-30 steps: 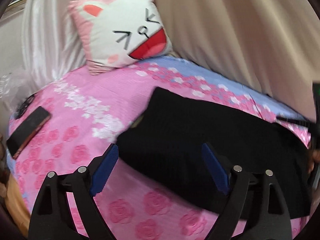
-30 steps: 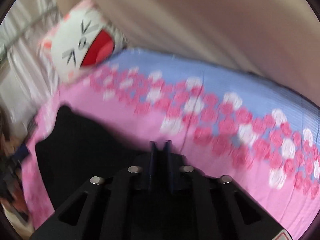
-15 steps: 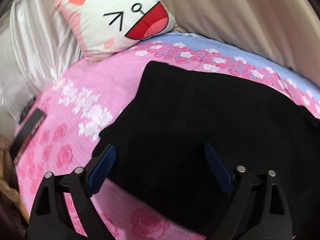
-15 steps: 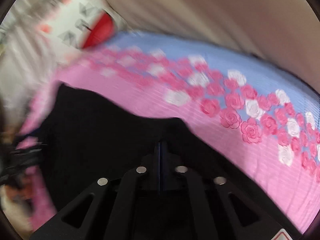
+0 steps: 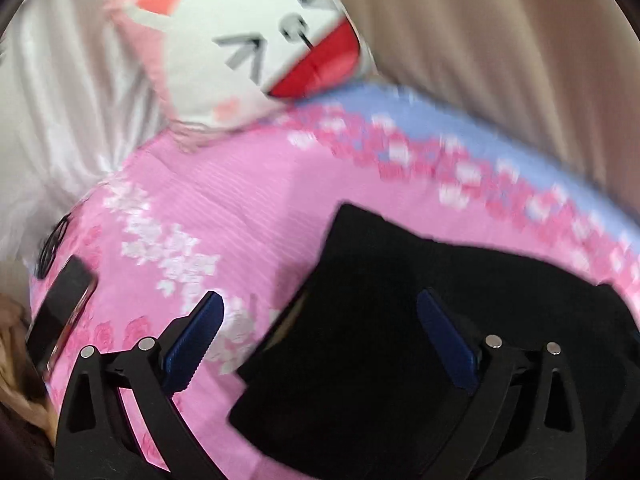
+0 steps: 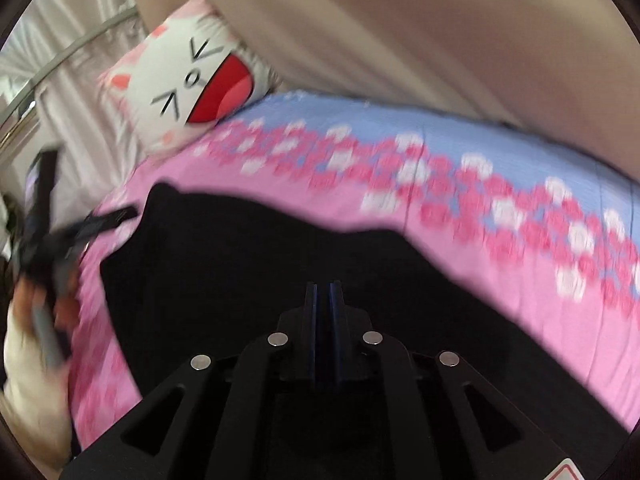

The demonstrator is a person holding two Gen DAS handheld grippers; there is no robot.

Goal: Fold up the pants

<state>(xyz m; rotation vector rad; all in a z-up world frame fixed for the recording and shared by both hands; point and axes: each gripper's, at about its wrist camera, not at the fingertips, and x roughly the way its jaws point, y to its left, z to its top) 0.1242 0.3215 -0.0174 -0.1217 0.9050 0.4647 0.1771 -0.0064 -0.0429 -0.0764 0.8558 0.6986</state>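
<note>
Black pants (image 5: 420, 344) lie folded on a pink flowered bed cover (image 5: 224, 200). My left gripper (image 5: 320, 312) is open and empty, hovering above the left end of the pants, its left finger over the bed cover. In the right wrist view the pants (image 6: 248, 264) spread across the bed, and my right gripper (image 6: 323, 292) is shut above them, with only a thin slit between the pads; whether cloth is pinched is hidden. The left gripper (image 6: 80, 228) shows blurred at the left edge.
A cat-face cushion (image 5: 256, 44) leans at the head of the bed; it also shows in the right wrist view (image 6: 192, 84). A dark phone (image 5: 60, 312) lies at the left bed edge. A beige curtain (image 5: 500, 40) hangs behind. White satin cloth (image 5: 60, 100) is at left.
The left gripper has pulled back and left from over the pants, still open. The right gripper stays shut and the view shifted, showing more of the pants and bed cover.
</note>
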